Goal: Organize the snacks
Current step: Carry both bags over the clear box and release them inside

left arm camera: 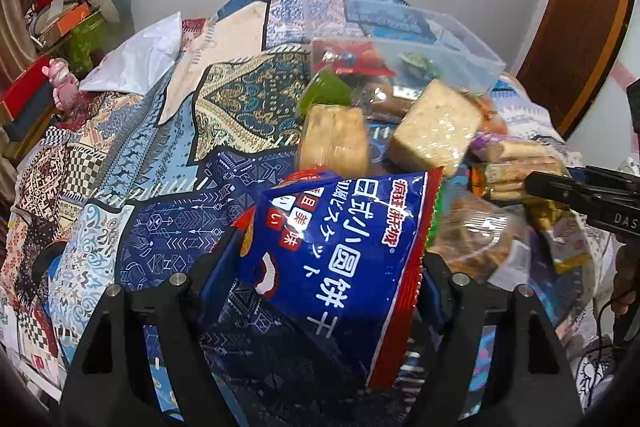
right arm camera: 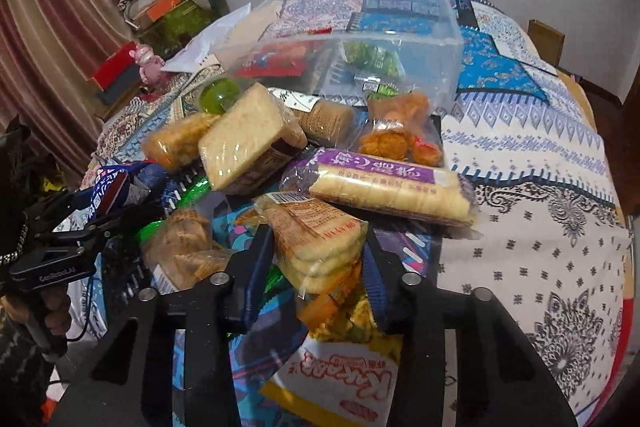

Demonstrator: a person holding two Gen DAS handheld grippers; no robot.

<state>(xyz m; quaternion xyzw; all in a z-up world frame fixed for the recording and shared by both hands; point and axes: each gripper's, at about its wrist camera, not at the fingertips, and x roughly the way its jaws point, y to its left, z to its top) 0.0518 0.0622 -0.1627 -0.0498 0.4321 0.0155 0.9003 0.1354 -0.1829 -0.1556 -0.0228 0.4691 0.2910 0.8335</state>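
Observation:
My left gripper point(left arm camera: 324, 259) is shut on a blue biscuit bag with a red edge point(left arm camera: 332, 247), held above the patterned bedspread. It shows from the side in the right wrist view point(right arm camera: 112, 199). My right gripper point(right arm camera: 320, 247) is shut on a clear pack of round crackers with an orange label point(right arm camera: 316, 239) at the near side of the snack pile. A clear plastic box point(right arm camera: 360, 43) stands behind the pile with a red pack point(right arm camera: 276, 63) and green packs point(right arm camera: 372, 59) inside. It also shows in the left wrist view point(left arm camera: 420, 47).
The pile holds a purple-label cracker pack point(right arm camera: 384, 187), a wafer block point(right arm camera: 248, 143), fried snacks point(right arm camera: 400, 135), a green ball point(right arm camera: 220, 95) and a yellow bag point(right arm camera: 344, 383). A pink figure point(right arm camera: 148, 63) and boxes sit at the left. A wooden door point(left arm camera: 576, 27) stands at the right.

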